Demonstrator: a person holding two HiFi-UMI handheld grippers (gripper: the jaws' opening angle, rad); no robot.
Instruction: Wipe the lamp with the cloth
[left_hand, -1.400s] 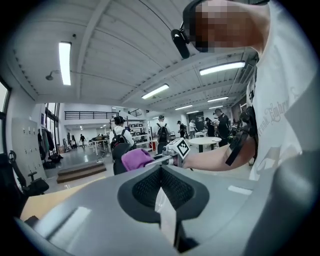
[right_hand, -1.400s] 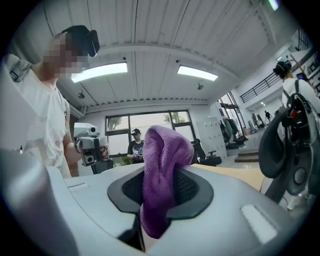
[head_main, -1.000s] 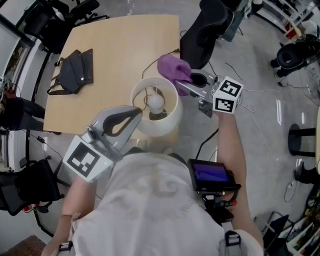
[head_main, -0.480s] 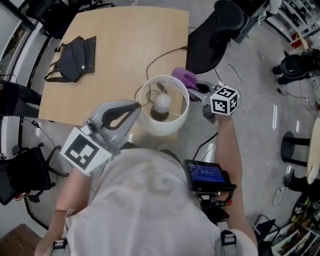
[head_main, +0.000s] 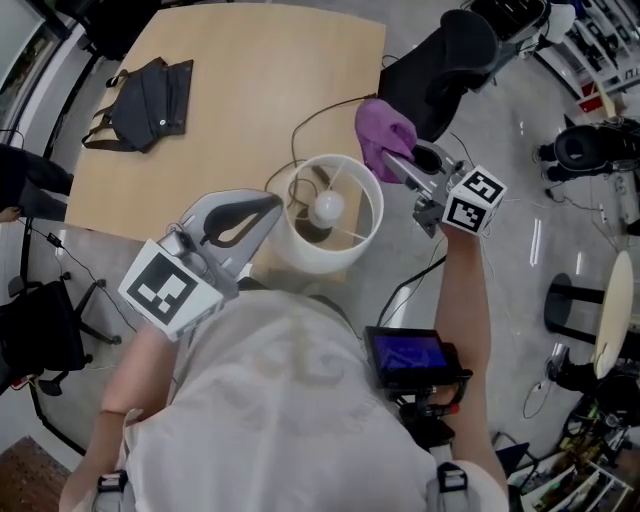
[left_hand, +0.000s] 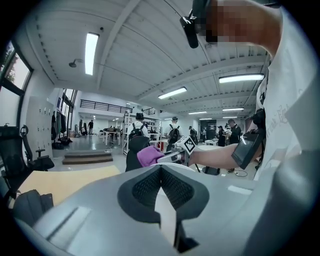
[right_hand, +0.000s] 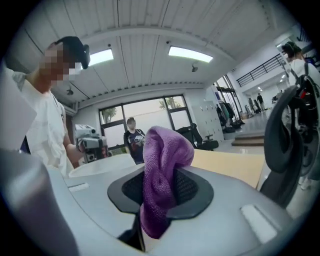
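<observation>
A lamp with a white round shade (head_main: 345, 250) and a bare bulb (head_main: 327, 207) stands at the near edge of the wooden table (head_main: 240, 90). My left gripper (head_main: 275, 205) is at the shade's left rim, its jaws shut on the white shade wall (left_hand: 180, 166). My right gripper (head_main: 390, 160) is shut on a bunched purple cloth (head_main: 385, 135), which hangs just beyond the shade's far right rim; whether it touches is unclear. In the right gripper view the cloth (right_hand: 162, 150) fills the jaws, with the shade (right_hand: 100, 165) to the left.
A black bag (head_main: 140, 90) lies at the table's far left. The lamp's cord (head_main: 310, 125) loops across the table. A black office chair (head_main: 440, 60) stands just past the cloth, at the table's right. A device with a screen (head_main: 410, 355) hangs at the person's waist.
The right gripper with the cloth dipped beside the shade's right side, then rose and moved a little further right of the rim. The left gripper stayed on the shade's left rim.
</observation>
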